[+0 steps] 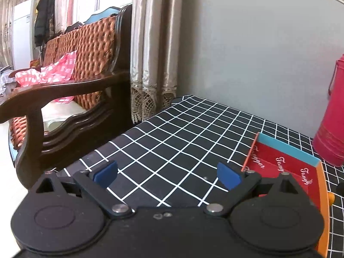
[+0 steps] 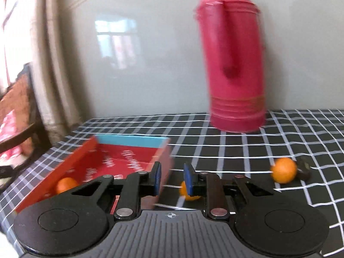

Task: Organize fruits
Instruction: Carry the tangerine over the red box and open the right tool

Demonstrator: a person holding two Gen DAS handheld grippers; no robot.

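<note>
A red box (image 2: 120, 161) with a blue far wall lies open on the checked tablecloth; one orange (image 2: 65, 184) sits inside it. My right gripper (image 2: 172, 177) hovers just right of the box, its jaws partly open with nothing between them. A second orange (image 2: 189, 194) lies on the cloth, partly hidden behind the right finger. A third orange (image 2: 283, 169) lies farther right, touching a small dark object (image 2: 304, 168). My left gripper (image 1: 167, 175) is open wide and empty over the cloth, left of the box (image 1: 286, 163).
A tall pink-red thermos (image 2: 234, 64) stands at the back against the grey wall; it also shows in the left wrist view (image 1: 332, 116). A dark wooden sofa (image 1: 64, 90) with orange cushions stands past the table's left edge, beside curtains (image 1: 154, 49).
</note>
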